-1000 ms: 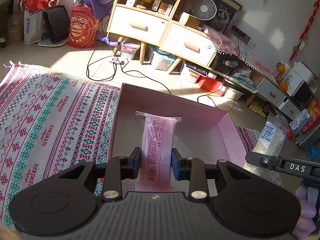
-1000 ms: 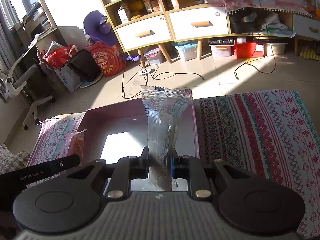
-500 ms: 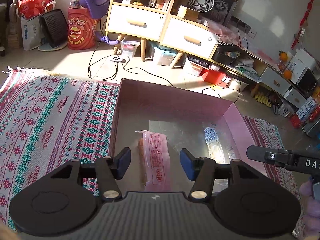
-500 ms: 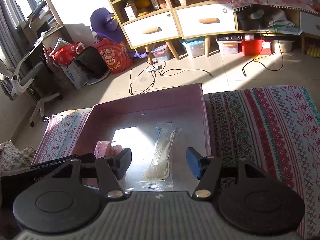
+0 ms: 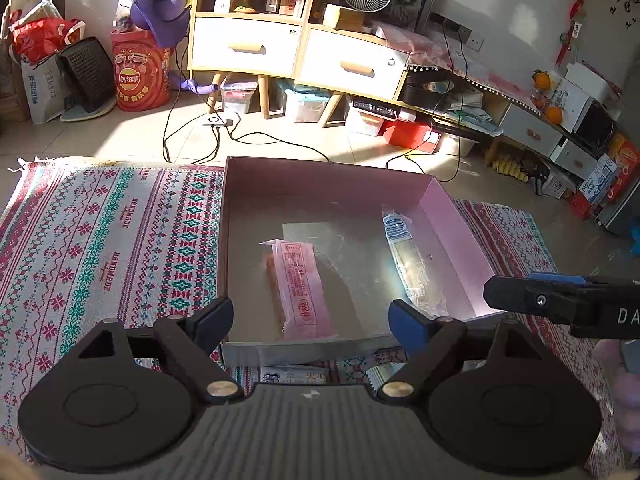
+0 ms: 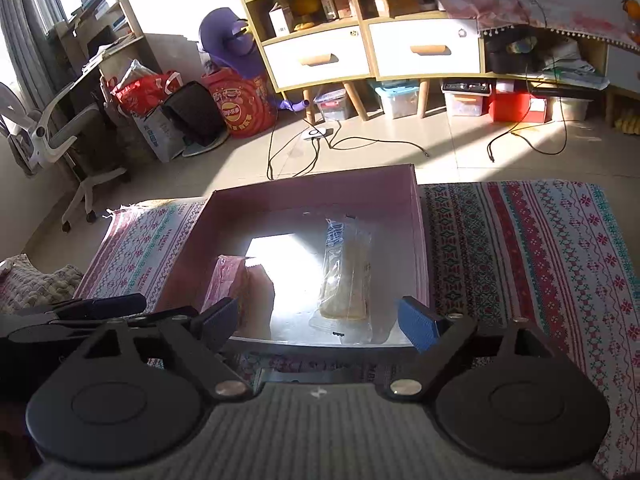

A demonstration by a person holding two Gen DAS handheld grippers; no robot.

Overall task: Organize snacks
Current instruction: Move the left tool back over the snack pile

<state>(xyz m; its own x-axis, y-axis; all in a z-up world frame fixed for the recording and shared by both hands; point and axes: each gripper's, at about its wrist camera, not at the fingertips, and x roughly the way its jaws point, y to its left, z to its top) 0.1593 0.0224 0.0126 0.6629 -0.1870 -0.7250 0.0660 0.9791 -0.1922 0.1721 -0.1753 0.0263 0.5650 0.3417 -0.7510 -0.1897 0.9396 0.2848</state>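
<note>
While both grippers, left (image 5: 310,322) and right (image 6: 320,322), gape empty, two packets (image 5: 300,286) (image 6: 346,276) lie lengthwise, near-to-far, in the box (image 5: 452,220).

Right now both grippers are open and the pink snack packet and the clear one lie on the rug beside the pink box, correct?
Not on the rug. The left wrist view shows the pink snack packet and the clear one lying inside the pink box. Both the left gripper and right gripper are open.

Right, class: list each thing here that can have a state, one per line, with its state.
Left gripper: open, empty.
Right gripper: open, empty.
Pink box: lidless, holding two snacks.
Pink snack packet: sealed, lying flat in the box.
Clear snack packet: sealed, lying flat in the box.
Left drawer: shut.
Right drawer: shut.
</note>
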